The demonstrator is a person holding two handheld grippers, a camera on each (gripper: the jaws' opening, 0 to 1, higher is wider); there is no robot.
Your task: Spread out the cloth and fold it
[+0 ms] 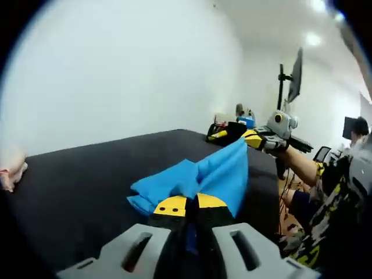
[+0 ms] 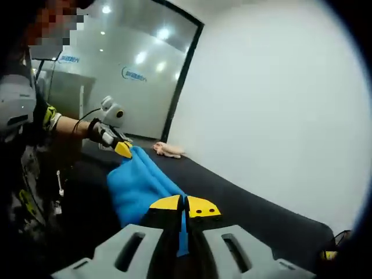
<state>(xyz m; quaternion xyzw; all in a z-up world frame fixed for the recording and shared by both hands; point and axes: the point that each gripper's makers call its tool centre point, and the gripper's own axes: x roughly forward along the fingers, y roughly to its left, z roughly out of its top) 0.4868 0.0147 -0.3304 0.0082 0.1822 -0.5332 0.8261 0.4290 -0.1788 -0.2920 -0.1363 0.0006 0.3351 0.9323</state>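
A bright blue cloth [image 1: 200,177] is stretched in the air above a black table [image 1: 87,180], held at two corners. My left gripper [image 1: 190,204], with yellow-tipped black jaws, is shut on the near corner of the cloth. In the same view my right gripper [image 1: 256,139] pinches the far corner at the right. From the right gripper view, my right gripper [image 2: 185,206] is shut on its corner of the blue cloth [image 2: 139,183], and my left gripper [image 2: 123,149] grips the far corner. The cloth sags in folds between them.
A small pink object [image 2: 167,150] lies on the black table [image 2: 261,215] near the white wall. A monitor on a stand [image 1: 293,78] and cluttered items [image 1: 229,129] sit beyond the table's far end. A person's patterned sleeve [image 1: 325,203] is at the right.
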